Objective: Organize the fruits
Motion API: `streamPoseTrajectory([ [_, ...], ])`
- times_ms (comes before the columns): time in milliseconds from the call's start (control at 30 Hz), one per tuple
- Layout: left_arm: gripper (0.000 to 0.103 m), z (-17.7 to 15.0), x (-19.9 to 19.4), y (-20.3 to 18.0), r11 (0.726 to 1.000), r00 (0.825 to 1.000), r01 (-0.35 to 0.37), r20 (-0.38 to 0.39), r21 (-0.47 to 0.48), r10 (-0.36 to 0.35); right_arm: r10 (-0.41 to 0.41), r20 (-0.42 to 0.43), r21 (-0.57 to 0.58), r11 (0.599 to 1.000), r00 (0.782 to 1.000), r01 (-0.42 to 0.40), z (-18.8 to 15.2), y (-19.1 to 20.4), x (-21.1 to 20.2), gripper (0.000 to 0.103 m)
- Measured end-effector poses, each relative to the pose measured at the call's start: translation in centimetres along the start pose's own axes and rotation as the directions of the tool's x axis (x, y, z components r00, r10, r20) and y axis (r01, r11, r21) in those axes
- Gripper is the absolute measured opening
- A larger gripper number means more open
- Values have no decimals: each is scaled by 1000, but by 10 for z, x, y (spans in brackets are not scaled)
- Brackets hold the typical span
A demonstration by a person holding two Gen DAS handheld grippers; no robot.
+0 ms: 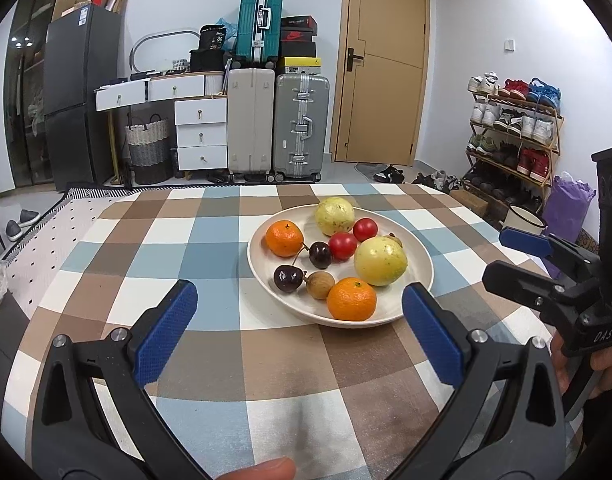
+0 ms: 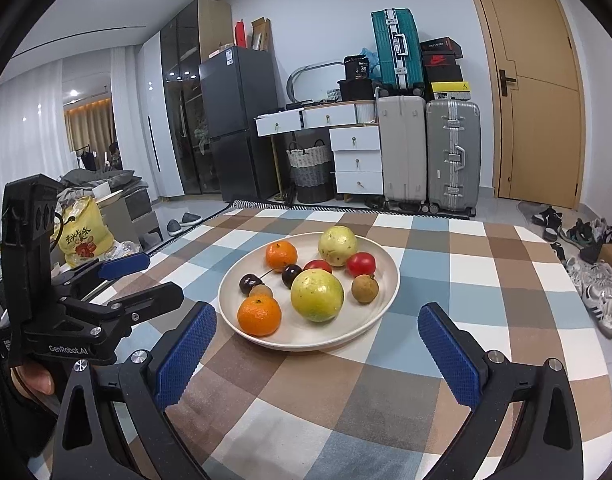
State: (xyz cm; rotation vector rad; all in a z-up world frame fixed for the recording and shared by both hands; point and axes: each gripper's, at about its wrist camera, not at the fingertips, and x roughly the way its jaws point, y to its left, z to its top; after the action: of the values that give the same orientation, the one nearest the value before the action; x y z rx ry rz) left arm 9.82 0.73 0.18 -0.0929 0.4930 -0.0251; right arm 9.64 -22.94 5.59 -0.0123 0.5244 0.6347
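1. The left gripper [image 1: 299, 338] is hovering with its blue-padded fingers spread wide.
2. The right gripper [image 2: 316, 348] is also gaping.
3. Fruits are lying on the round cream plate [image 1: 420, 258] on the checkered tablecloth [image 1: 209, 248].

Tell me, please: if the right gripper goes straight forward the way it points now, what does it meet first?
Most likely the near rim of the round cream plate, and just behind it the large yellow-green guava. The right gripper is open and holds nothing; only checked tablecloth lies before the plate. Depth is uncertain.
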Motion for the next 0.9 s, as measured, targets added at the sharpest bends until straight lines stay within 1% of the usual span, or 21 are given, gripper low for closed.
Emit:
streamPoseTrajectory([
  [900, 102, -1, 0, -3, 1000, 1000, 1, 2, 4, -1, 0, -3, 0, 1000, 1000, 0, 0, 0, 1, 103],
])
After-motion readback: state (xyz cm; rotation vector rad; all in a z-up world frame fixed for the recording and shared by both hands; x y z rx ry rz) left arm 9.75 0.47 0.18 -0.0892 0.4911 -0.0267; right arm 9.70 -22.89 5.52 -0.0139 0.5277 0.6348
